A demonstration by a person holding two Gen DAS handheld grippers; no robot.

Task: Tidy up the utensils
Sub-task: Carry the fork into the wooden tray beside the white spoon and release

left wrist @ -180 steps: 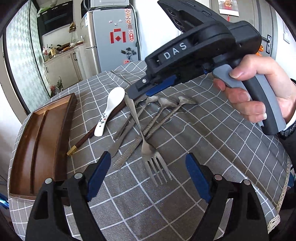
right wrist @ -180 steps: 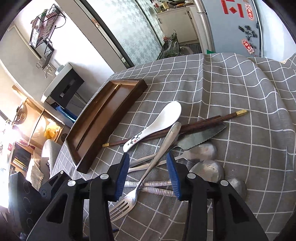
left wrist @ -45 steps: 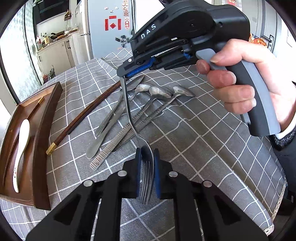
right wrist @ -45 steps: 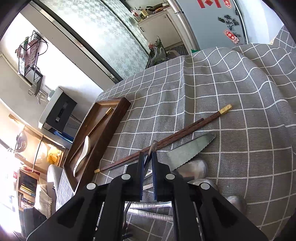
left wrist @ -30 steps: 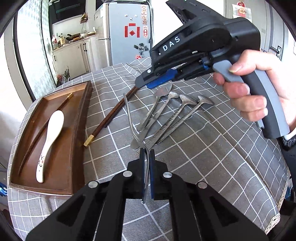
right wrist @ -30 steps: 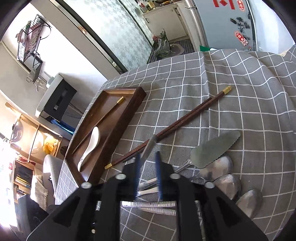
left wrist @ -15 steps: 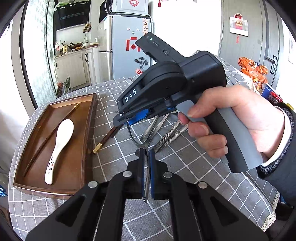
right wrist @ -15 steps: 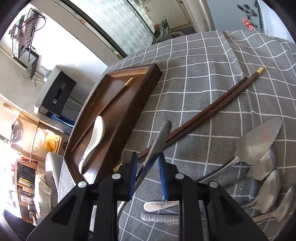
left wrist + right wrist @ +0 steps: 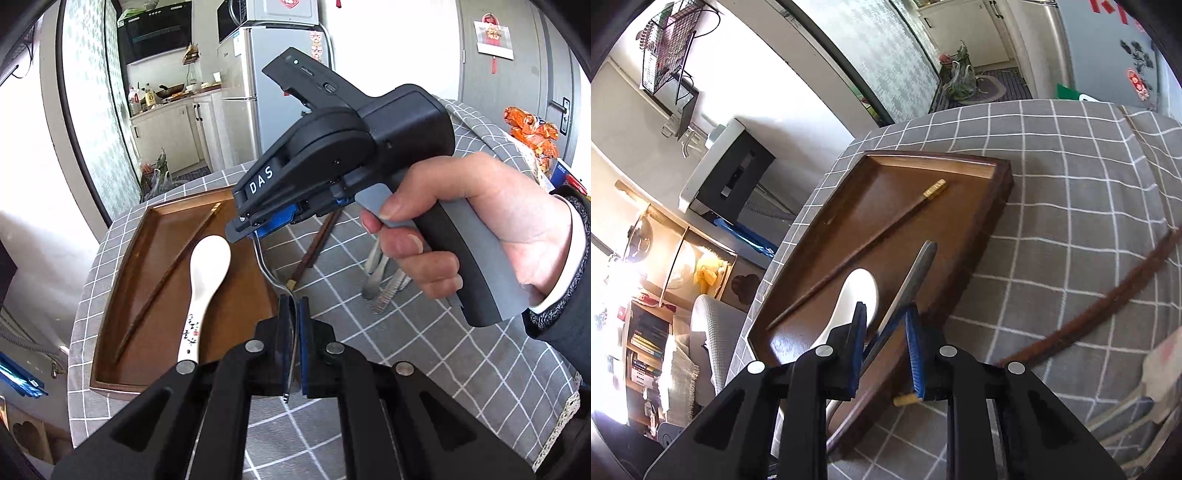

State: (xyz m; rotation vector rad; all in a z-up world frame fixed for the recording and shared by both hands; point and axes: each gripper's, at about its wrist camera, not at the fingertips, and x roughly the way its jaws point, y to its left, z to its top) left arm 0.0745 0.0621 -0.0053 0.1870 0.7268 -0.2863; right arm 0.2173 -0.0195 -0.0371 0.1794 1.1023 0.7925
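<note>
A steel fork [image 9: 264, 266] hangs between both grippers. My left gripper [image 9: 293, 307] is shut on its tine end, just right of the wooden tray [image 9: 110, 295]. My right gripper [image 9: 255, 229], held by a hand [image 9: 461, 229], sits above the tray's right rim. In the right wrist view the fork's handle [image 9: 919, 266] slants between the blue pads of the right gripper [image 9: 884, 314], which pinch it, and reaches out over the tray [image 9: 993, 221]. A white ceramic spoon [image 9: 207, 266] [image 9: 858, 291] and one dark chopstick [image 9: 173, 266] [image 9: 882, 236] lie in the tray.
Dark chopsticks [image 9: 314, 247] [image 9: 1108, 299] lie on the grey checked tablecloth right of the tray. Several steel spoons and a serrated knife [image 9: 376, 280] lie partly hidden behind the hand. The table edge runs just left of and in front of the tray.
Both grippers have carried the fork left, from over the utensil pile to the tray's right rim. The right jaws have narrowed onto the fork's handle.
</note>
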